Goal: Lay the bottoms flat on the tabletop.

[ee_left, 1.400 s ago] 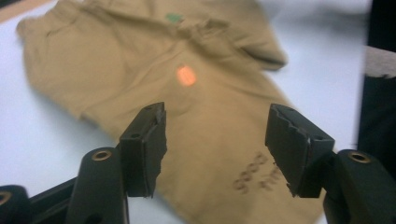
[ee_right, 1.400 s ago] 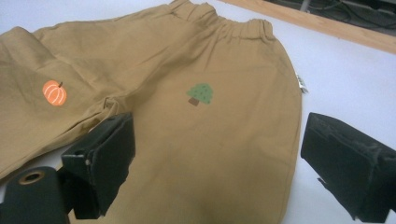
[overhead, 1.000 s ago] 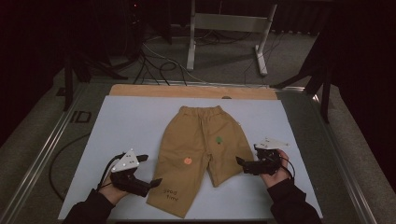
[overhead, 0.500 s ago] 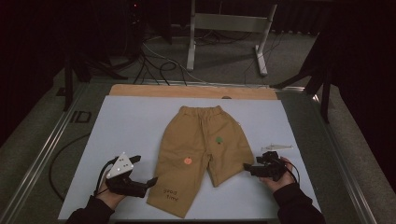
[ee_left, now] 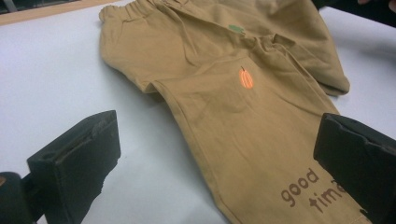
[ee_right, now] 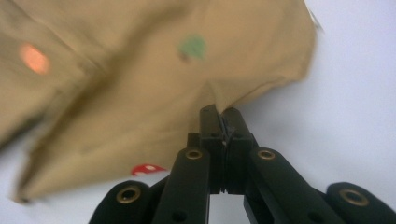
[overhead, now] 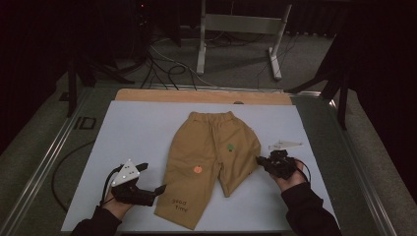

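- The left hand-held gripper (overhead: 147, 183) sits at the near left of the bench (overhead: 128, 132), its jaws spread wide. They straddle the hem end of the near trouser leg, with nothing gripped between them.
- The right hand-held gripper (overhead: 261, 161) is at the near right. Its jaws are pressed together on the outer edge of the other leg, where the cloth puckers up into them in the right gripper view.
- A pair of tan shorts (overhead: 206, 162) lies flat on the white bench top between the two hands. The elastic waistband is at the far end and the legs point toward the person.
- The near leg carries brown lettering (ee_left: 308, 189) reading "good time" by the hem and an orange pumpkin print (ee_left: 245, 78) higher up. A green print (overhead: 230, 146) sits on the other leg.
- Beyond the bench, cables (overhead: 162, 66) trail across the floor beside a metal stand (overhead: 241, 34).
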{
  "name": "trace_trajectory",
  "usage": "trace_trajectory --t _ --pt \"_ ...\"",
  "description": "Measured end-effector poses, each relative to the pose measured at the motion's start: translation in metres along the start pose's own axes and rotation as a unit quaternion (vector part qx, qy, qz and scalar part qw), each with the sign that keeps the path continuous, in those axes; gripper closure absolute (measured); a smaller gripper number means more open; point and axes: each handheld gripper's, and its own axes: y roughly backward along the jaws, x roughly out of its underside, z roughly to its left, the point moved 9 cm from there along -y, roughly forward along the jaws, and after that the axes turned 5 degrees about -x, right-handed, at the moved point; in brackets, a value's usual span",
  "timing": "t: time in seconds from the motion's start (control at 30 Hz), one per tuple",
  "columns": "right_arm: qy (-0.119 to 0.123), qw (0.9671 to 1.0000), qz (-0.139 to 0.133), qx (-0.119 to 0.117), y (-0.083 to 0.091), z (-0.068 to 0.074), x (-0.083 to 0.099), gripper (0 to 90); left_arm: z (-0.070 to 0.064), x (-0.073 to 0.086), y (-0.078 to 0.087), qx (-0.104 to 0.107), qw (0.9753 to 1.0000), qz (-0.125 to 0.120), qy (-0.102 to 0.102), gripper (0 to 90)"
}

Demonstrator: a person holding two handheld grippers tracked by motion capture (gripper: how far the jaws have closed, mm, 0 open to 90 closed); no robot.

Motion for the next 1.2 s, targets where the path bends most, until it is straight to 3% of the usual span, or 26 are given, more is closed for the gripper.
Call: trace_trajectory --t 0.07,0.1,0.17,0.23,0.27,0.4,0.5,0.53,0.63,0.67,0.7,0.83,1.03,1.1,1.13,1.17,1.2 --pt "0.022 0.9995 -0.022 -0.008 0.002 0.013 -0.025 89.7 0.0 0.0 0.0 0.0 1.0 -0.001 -0.001 1.5" --pt "0.022 0.9995 -0.022 -0.008 0.002 0.013 -0.025 89.7 0.0 -0.001 -0.001 0.002 1.0 -0.002 -0.001 1.5" --pt "0.034 0.9985 -0.037 -0.019 0.0 0.021 -0.043 89.7 -0.001 -0.001 -0.001 0.003 1.0 -0.001 -0.002 1.5" --pt "0.053 0.9968 -0.052 -0.032 -0.005 0.036 -0.068 89.7 -0.001 -0.001 -0.001 0.004 1.0 -0.003 -0.003 1.5" --pt "0.053 0.9968 -0.052 -0.032 -0.005 0.036 -0.068 89.7 -0.001 -0.001 -0.001 0.004 1.0 -0.003 -0.003 1.5" --pt "0.082 0.9936 -0.063 -0.044 -0.015 0.057 -0.097 89.7 0.0 -0.002 0.0 0.002 1.0 -0.006 -0.004 1.5" --pt "0.09 0.9913 -0.063 -0.072 -0.031 0.079 -0.113 89.7 0.0 -0.002 0.001 0.001 1.0 -0.007 -0.005 1.5" --pt "0.09 0.9913 -0.063 -0.072 -0.031 0.079 -0.113 89.7 0.001 -0.002 0.001 0.001 1.0 -0.008 -0.005 1.5" --pt "0.092 0.9889 -0.062 -0.099 -0.048 0.102 -0.12 89.6 0.002 -0.003 0.001 0.0 0.9999 -0.011 -0.005 1.5" --pt "0.103 0.9867 -0.059 -0.112 -0.058 0.114 -0.121 89.6 0.002 -0.003 0.002 -0.001 0.9999 -0.012 -0.004 1.5" --pt "0.103 0.9867 -0.059 -0.112 -0.058 0.114 -0.121 89.6 0.002 -0.003 0.002 -0.001 0.9999 -0.012 -0.004 1.5" --pt "0.119 0.9824 -0.047 -0.136 -0.086 0.144 -0.124 89.5 0.003 -0.004 0.002 -0.002 0.9999 -0.014 -0.005 1.5" --pt "0.126 0.9797 -0.024 -0.154 -0.111 0.157 -0.118 88.9 0.004 -0.003 0.002 -0.001 0.9999 -0.015 -0.001 1.5" --pt "0.126 0.9786 -0.017 -0.162 -0.118 0.159 -0.114 84.1 0.005 -0.003 0.003 -0.001 0.9999 -0.016 0.0 1.5" --pt "0.124 0.9779 -0.015 -0.168 -0.118 0.16 -0.114 73.4 0.005 -0.003 0.002 -0.001 0.9999 -0.015 0.001 1.5" --pt "0.117 0.976 -0.012 -0.183 -0.117 0.162 -0.113 68.0 0.005 -0.003 0.002 -0.001 0.9999 -0.015 0.001 1.6" --pt "0.12 0.9763 -0.013 -0.18 -0.114 0.161 -0.113 63.7 0.005 -0.003 0.002 -0.001 0.9999 -0.015 0.002 1.5"
